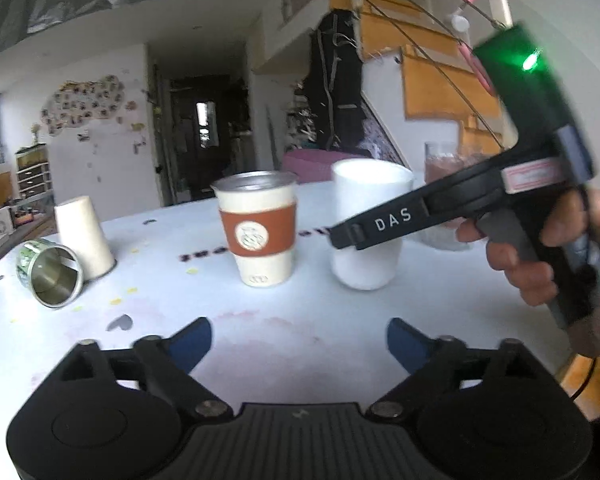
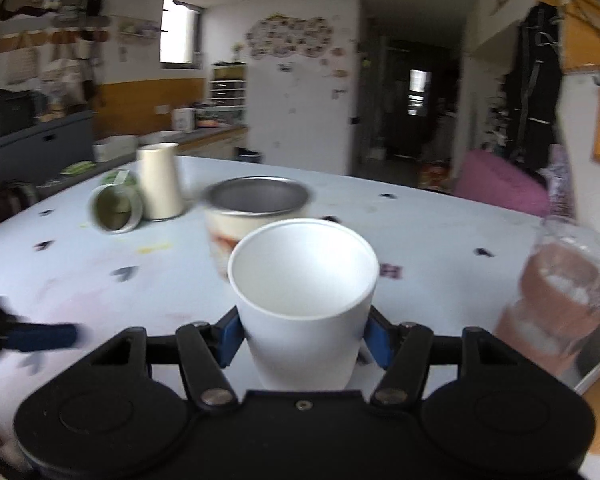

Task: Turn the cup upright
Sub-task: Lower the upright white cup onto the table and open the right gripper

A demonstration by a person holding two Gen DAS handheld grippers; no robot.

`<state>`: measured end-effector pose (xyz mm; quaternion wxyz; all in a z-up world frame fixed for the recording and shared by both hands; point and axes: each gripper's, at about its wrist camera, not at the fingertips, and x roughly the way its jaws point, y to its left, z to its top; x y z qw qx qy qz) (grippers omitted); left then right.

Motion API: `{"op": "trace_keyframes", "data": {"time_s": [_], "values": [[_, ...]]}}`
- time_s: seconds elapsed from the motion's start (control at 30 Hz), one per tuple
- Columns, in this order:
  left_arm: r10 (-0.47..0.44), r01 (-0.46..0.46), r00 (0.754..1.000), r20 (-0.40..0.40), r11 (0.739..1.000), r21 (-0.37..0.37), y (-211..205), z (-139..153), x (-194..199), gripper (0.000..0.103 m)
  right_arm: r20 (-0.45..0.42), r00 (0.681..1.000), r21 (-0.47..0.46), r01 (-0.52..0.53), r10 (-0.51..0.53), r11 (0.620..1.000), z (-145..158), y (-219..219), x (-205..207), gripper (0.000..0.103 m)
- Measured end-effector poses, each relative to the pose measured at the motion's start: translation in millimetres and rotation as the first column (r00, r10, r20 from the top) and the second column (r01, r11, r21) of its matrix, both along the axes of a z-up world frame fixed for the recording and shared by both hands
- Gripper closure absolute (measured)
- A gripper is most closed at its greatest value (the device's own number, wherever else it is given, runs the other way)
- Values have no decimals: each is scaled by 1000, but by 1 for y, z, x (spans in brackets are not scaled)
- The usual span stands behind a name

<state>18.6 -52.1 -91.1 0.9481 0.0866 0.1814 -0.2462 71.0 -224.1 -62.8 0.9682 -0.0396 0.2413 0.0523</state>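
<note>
Gripping white cup (image 2: 304, 300) with right gripper (image 2: 304, 336): blue pads (image 2: 230, 336) sit against both sides of the cup wall, low on the body, jaws closed about as far as the cup allows. Cup is upright, mouth up, inside looks empty. Left wrist view shows the same white cup (image 1: 370, 228) standing on the table (image 1: 284, 320) with its base down, the right tool's black finger (image 1: 384, 224) crossing in front of it, person's hand (image 1: 540, 252) on the handle. Green LED lit on the tool body.

Left gripper (image 1: 299, 338) is wide open, nothing between the fingers, hovering over bare tabletop near the front edge. Its blue-padded finger (image 2: 40, 338) also shows blurred at the left of the right wrist view.

Other items on the table:
- sleeved cup (image 1: 258, 228) with a brown band and metal rim, upright, just left of the white cup, close but apart
- metal mug (image 1: 50, 272) lying on its side, mouth toward the camera
- cream cup (image 1: 84, 236) upside down, right behind the mug, touching or nearly so, can't tell
- clear glass (image 2: 560, 300) with pinkish contents, at the right, blurred
</note>
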Motion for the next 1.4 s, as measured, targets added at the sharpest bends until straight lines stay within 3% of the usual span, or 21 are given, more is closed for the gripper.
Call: {"op": "trace_keyframes", "data": {"time_s": [0.27,0.5,0.63,1.07,1.4], "values": [[59,-60,998,-15,998,-32,6,5,5,3,-49,995,-2,82,-82,997,-4,-23,46,40],[105,-107,994,-30,993,-51,12,9,7,1,-67,995,30,79,-77,996,-1,-28,50,39],[129,-132,991,-41,989,-63,13,14,8,1,-63,996,29,73,-71,997,-1,-29,47,32],[239,-245,969,-66,962,-119,20,60,7,0,-6,996,98,87,-87,991,35,-39,-13,6],[266,-268,963,-35,958,-100,12,88,-4,0,52,981,88,184,-189,979,71,-50,-65,0]]}}
